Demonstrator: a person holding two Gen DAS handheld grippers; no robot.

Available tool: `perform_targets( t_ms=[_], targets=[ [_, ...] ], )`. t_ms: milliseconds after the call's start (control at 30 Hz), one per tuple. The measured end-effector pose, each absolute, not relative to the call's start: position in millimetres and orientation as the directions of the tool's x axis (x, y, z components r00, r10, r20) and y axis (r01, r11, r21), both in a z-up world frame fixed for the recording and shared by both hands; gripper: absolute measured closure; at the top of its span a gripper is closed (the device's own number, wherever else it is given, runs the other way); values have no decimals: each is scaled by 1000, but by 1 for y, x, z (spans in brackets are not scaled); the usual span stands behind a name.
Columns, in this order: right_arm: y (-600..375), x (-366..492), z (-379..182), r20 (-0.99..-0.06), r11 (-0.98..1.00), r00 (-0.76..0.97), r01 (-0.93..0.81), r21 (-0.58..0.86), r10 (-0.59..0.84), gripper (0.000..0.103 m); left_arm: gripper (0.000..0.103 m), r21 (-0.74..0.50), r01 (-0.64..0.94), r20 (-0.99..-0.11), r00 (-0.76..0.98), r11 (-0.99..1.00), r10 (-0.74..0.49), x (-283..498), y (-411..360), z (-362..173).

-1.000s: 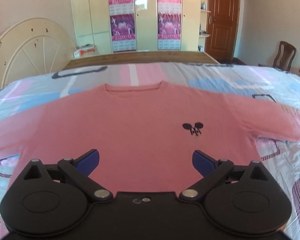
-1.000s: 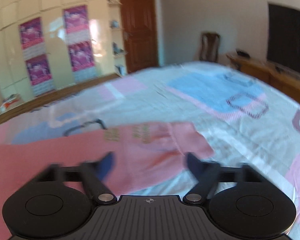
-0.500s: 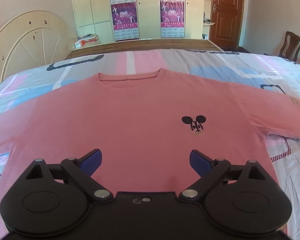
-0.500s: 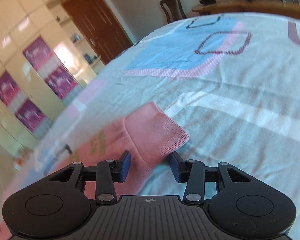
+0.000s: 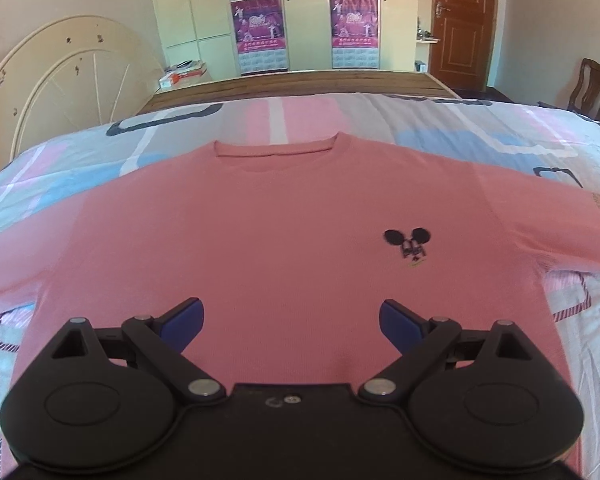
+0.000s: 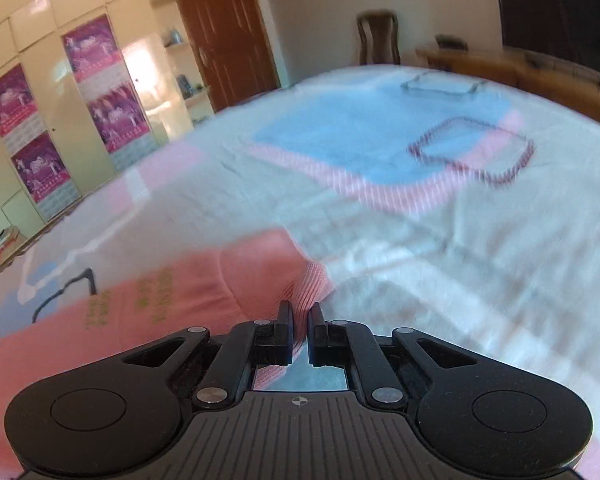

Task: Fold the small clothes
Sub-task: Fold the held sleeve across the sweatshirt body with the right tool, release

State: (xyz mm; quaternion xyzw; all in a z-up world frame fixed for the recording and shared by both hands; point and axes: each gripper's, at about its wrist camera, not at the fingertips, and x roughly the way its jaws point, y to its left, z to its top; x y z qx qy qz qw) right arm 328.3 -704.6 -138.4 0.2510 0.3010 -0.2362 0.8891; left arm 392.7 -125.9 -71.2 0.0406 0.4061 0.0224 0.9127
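Observation:
A pink long-sleeved sweater (image 5: 284,248) lies flat on the bed, neck away from me, with a small black mouse emblem (image 5: 407,243) on its chest. My left gripper (image 5: 292,320) hovers over the lower middle of the sweater, open, with nothing between its blue pads. In the right wrist view the sweater's sleeve (image 6: 188,292) ends in a ribbed cuff (image 6: 310,284). My right gripper (image 6: 299,316) is shut on that cuff, with pink cloth pinched between the pads.
The patterned bedsheet (image 6: 420,208) stretches wide to the right of the sleeve. A cream headboard (image 5: 68,80) stands at the far left and a wooden bed edge (image 5: 300,84) behind the sweater. Wardrobes with posters, a door and a chair (image 6: 378,38) stand further off.
My right gripper moved down onto the sleeve's end and closed on the cuff. The left gripper stayed open over the sweater, tilting slightly.

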Motion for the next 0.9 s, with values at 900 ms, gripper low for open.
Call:
perform_targets(
  t_ms=[900],
  targets=[
    [-204,433,-75,-544,943,771,-250,218,330,97,43,-87,-97,-756,655,992,-3,411,43,-93]
  ],
)
